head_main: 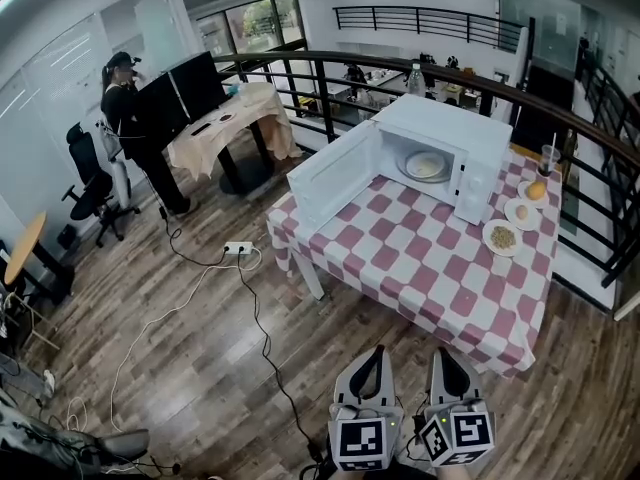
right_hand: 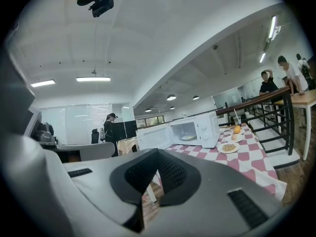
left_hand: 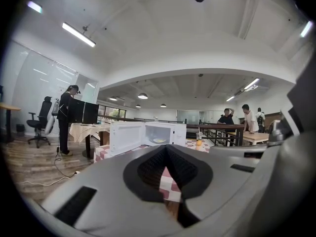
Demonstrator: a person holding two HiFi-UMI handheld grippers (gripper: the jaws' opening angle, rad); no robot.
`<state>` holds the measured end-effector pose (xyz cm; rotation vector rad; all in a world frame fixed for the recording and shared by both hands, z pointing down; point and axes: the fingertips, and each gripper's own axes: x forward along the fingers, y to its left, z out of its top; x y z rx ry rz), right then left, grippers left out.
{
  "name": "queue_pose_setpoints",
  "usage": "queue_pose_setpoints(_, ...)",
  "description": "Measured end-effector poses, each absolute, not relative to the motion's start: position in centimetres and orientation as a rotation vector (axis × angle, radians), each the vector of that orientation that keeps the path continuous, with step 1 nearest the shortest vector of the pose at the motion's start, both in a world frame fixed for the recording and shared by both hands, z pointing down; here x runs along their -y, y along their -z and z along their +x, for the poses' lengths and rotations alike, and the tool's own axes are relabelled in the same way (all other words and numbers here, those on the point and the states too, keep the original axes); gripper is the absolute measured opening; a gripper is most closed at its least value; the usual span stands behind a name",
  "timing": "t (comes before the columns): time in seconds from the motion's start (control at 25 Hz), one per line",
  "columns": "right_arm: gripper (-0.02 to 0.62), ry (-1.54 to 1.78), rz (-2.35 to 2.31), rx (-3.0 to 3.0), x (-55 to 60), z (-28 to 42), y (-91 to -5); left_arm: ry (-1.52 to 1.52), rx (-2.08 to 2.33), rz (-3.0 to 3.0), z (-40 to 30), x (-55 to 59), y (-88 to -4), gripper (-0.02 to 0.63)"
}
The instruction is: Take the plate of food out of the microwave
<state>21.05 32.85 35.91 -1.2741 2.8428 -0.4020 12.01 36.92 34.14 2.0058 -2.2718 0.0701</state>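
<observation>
Head view: white microwave [head_main: 440,138] on a red-and-white checked table [head_main: 430,268], door [head_main: 330,180] swung wide open toward the left, plate of food [head_main: 425,166] inside the cavity. Just right of the microwave, small plates [head_main: 502,237], one with an orange [head_main: 537,190]. Low in the frame, well apart from the table, left gripper [head_main: 376,352] and right gripper [head_main: 441,354] side by side over wood floor [head_main: 200,348], both pointing up-frame. Far left, person [head_main: 125,108] standing at a desk [head_main: 215,133].

Left gripper view: jaws pressed together, nothing between them; beyond the tips, open microwave with the plate of food visible inside.

Right gripper view: jaws closed tight as well, empty; microwave and table ahead and to the right, plate of food in the cavity
</observation>
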Motion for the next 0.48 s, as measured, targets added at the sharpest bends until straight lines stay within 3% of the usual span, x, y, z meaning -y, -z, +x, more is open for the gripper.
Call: queue_pose_setpoints(0.48,-0.008,0.420,-1.316,-2.821,-27.1,16.9,-36.3,-0.067,2.247,2.044,7.6,-31.1,-34.4,0.014)
